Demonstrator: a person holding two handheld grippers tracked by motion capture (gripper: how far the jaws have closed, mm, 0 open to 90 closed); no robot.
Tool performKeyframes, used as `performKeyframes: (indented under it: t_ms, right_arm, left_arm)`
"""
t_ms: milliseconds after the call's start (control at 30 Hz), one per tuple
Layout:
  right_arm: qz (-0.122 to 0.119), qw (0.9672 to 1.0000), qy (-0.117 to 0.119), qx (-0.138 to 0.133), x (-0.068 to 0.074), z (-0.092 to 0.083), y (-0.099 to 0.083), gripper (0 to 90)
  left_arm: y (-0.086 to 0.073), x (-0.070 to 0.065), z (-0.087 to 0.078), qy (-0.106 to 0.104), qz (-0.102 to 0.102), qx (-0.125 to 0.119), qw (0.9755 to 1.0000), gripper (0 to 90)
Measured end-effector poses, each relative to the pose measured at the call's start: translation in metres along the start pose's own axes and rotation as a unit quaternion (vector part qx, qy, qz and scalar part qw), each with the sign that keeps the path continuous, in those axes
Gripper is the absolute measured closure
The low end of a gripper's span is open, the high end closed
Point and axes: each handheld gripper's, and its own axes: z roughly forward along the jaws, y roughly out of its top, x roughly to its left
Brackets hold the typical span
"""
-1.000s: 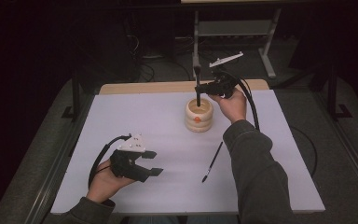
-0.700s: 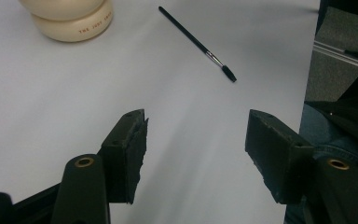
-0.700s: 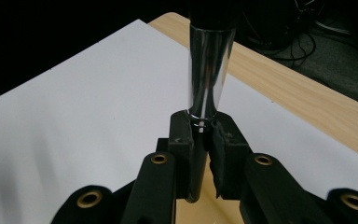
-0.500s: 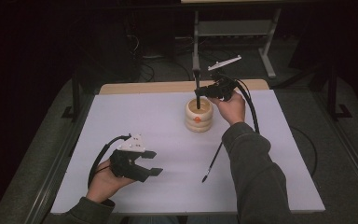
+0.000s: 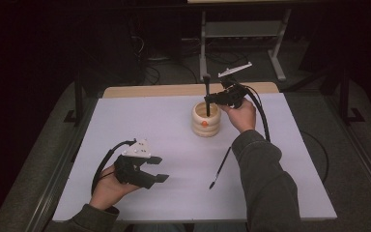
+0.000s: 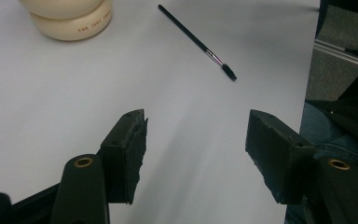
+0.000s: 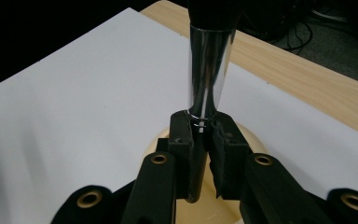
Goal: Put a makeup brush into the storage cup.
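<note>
Lowered slightly, brush point(image 5: 206, 94) tip sits hidden inside cream holder point(image 5: 206, 121).

The cream holder point(image 6: 67, 21) bears small gold lettering, seemingly "THE JUST", with the rest too small to read.

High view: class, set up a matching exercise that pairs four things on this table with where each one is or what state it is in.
Things:
1. makeup brush
2. thin eyeliner brush
3. cream holder
4. left gripper

States:
A. lying flat on the white sheet
B. jaws apart, nothing between them
C. upright, clamped by the right gripper
D. standing on the sheet, orange dot on its side

Pairs: 1-C, 2-A, 3-D, 4-B
</note>
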Motion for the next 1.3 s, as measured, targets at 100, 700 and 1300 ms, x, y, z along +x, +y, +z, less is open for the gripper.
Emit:
performKeyframes:
  t_ms: [100,700,1300]
  right_arm:
    - [0.007,1.0000,0.000,0.004,0.000,0.001,-0.002,78.3]
    - [0.008,0.9999,-0.003,0.009,-0.003,0.007,-0.012,78.2]
    - [0.018,0.9997,-0.001,0.015,-0.003,0.012,-0.018,78.0]
  left_arm:
    - [0.000,0.000,0.001,0.000,0.001,0.001,1.0000,37.9]
    - [0.000,0.000,0.002,-0.004,0.005,0.002,1.0000,37.6]
    - [-0.001,0.001,0.002,-0.006,0.002,0.003,1.0000,37.5]
